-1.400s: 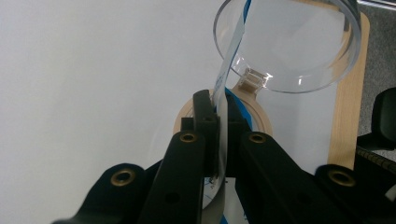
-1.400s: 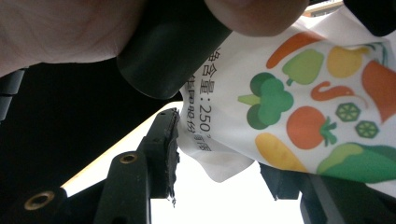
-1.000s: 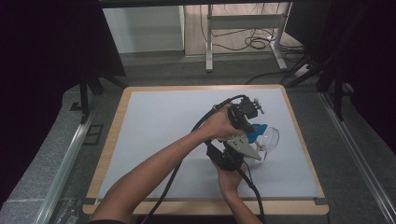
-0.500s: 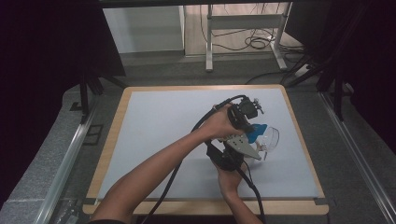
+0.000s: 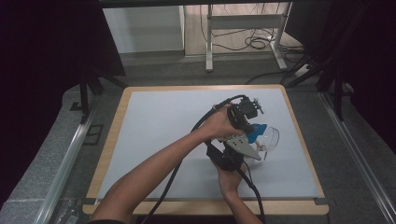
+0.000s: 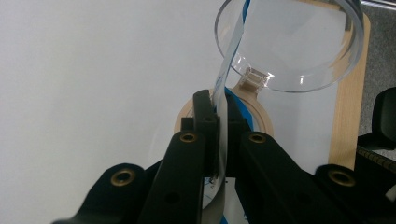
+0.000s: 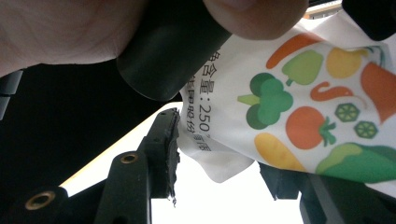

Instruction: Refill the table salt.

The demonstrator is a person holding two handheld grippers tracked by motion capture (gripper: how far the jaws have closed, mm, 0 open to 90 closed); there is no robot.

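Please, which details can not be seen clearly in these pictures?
- High view: the white packet is mostly hidden by the left hand and both grippers.
- Left gripper view: the left gripper is shut on the packet's edge; the bottom border cuts it off.
- Right gripper view: the hand and dark handle cover part of the printed text; whether the right gripper presses the packet is unclear.

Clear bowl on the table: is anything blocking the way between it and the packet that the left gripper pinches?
Nothing visible does. The left gripper is shut on the thin edge of the packet, and that edge runs right up to the rim of the clear bowl, with bare table beside it.
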